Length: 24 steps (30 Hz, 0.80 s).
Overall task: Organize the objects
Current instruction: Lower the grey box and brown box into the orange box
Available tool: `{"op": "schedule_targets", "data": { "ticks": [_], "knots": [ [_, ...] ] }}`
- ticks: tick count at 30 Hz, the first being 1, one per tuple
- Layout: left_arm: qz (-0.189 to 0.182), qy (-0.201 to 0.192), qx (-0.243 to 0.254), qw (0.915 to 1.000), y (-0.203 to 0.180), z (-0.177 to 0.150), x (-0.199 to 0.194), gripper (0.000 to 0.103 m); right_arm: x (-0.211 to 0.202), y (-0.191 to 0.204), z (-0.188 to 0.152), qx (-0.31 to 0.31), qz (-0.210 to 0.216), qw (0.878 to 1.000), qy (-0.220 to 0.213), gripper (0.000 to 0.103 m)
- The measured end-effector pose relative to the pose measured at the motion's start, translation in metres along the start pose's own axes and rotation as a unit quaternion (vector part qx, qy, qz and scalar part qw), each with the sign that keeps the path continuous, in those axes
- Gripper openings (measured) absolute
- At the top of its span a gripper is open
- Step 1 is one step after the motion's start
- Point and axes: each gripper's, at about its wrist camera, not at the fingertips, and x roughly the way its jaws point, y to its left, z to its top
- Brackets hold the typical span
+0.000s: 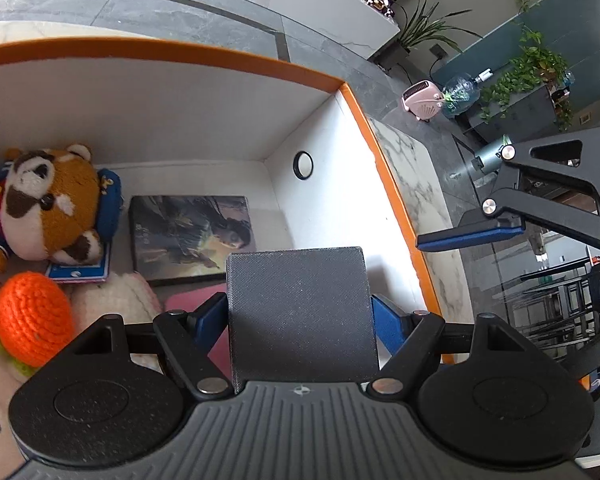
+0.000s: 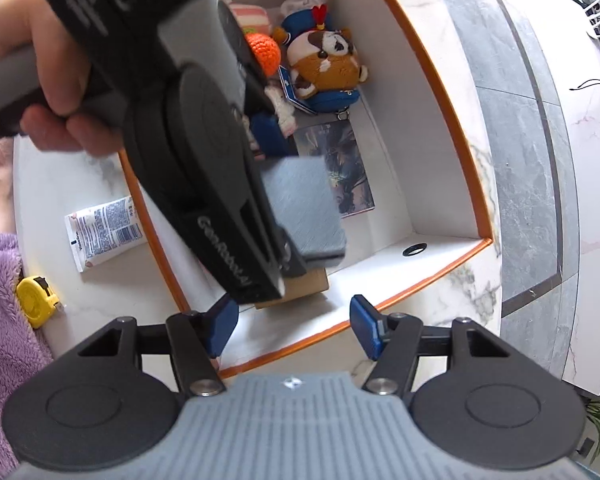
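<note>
A white box with an orange rim [image 1: 180, 50] [image 2: 440, 80] stands on a marble table. My left gripper [image 1: 298, 320] hangs over its inside, shut on a dark grey block [image 1: 300, 312] [image 2: 304, 208] that sits between the blue pads [image 1: 210, 316]. Inside the box lie a raccoon plush [image 1: 48, 204] [image 2: 324, 60], an orange crocheted ball [image 1: 32, 320] [image 2: 264, 52], a picture card [image 1: 192, 236] [image 2: 348, 168] and a brown carton [image 2: 300, 286]. My right gripper [image 2: 294, 328] is open above the box's near rim, with nothing between its fingers.
Outside the box, a white cream tube [image 2: 104, 232] and a yellow tape measure [image 2: 36, 296] lie on the table. A hand [image 2: 40, 60] and a purple fleece sleeve [image 2: 0, 320] are on the left. A round hole [image 1: 303, 165] marks the box's end wall.
</note>
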Motion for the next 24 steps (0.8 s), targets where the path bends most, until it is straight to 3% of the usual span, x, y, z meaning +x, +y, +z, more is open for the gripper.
{"op": "schedule_targets", "data": {
  "ticks": [8,10,11,20,23,24],
  "knots": [
    [0.001,-0.021,-0.023,0.9995,0.004,0.015,-0.011,0.088,0.003,0.000,-0.019,0.023,-0.008,0.998,-0.050,0.066],
    [-0.009,-0.027,-0.033,0.9991,0.006,0.018,-0.012,0.088,0.001,0.001,-0.019,0.026,-0.007,0.997,-0.066,0.089],
    [-0.015,-0.027,-0.035,0.9989,0.004,0.021,-0.012,0.088,0.000,0.001,-0.019,0.023,-0.012,0.997,-0.073,0.093],
    [-0.042,-0.020,-0.013,0.9988,-0.001,0.020,-0.017,0.088,0.002,-0.003,-0.023,0.027,-0.023,0.994,-0.104,0.092],
    [-0.036,-0.019,-0.002,0.9992,-0.002,0.019,-0.019,0.089,0.002,-0.003,-0.025,0.027,-0.028,0.993,-0.110,0.079],
    [-0.035,-0.019,-0.002,0.9992,-0.002,0.019,-0.019,0.089,0.002,-0.003,-0.026,0.026,-0.028,0.993,-0.114,0.080]
  ]
}}
